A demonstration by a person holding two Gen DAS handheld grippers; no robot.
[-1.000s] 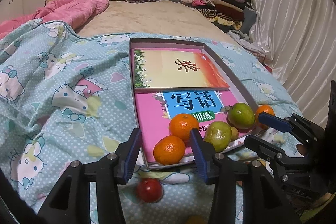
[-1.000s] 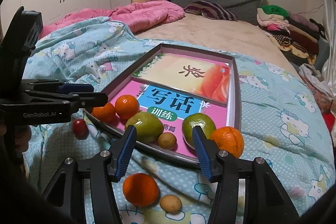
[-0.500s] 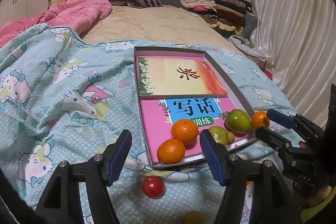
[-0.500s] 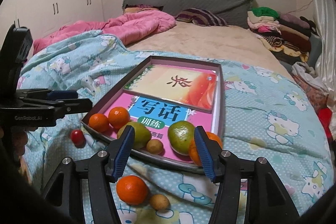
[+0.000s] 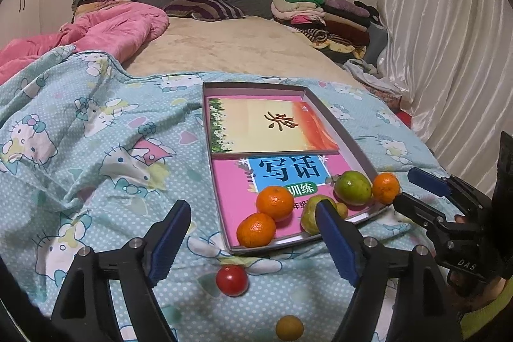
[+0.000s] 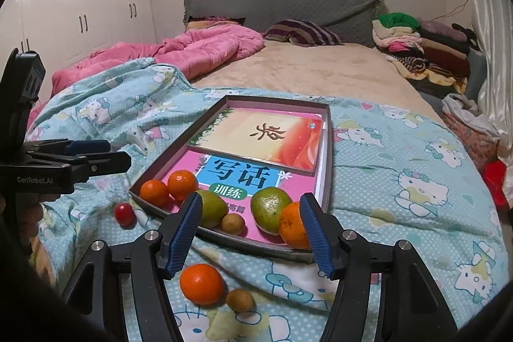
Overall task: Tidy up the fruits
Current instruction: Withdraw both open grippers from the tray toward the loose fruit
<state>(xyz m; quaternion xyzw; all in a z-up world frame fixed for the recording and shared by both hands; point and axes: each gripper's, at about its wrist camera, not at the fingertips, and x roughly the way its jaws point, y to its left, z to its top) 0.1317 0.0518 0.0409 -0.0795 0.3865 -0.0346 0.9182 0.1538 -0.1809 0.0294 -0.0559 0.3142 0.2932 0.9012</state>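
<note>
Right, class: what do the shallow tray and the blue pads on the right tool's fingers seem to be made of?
The shallow tray looks like matte cardboard, probably a box lid: thin straight walls, folded corners, no shine. The blue pads on the right tool look like ribbed rubber or soft plastic: fine ridges, dull surface. Neither is certain from sight alone.

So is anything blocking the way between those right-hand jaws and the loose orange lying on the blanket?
Nothing visible does. The orange lies on the blanket just below the open right gripper, with only a small brown fruit beside it, off to the right.
</note>
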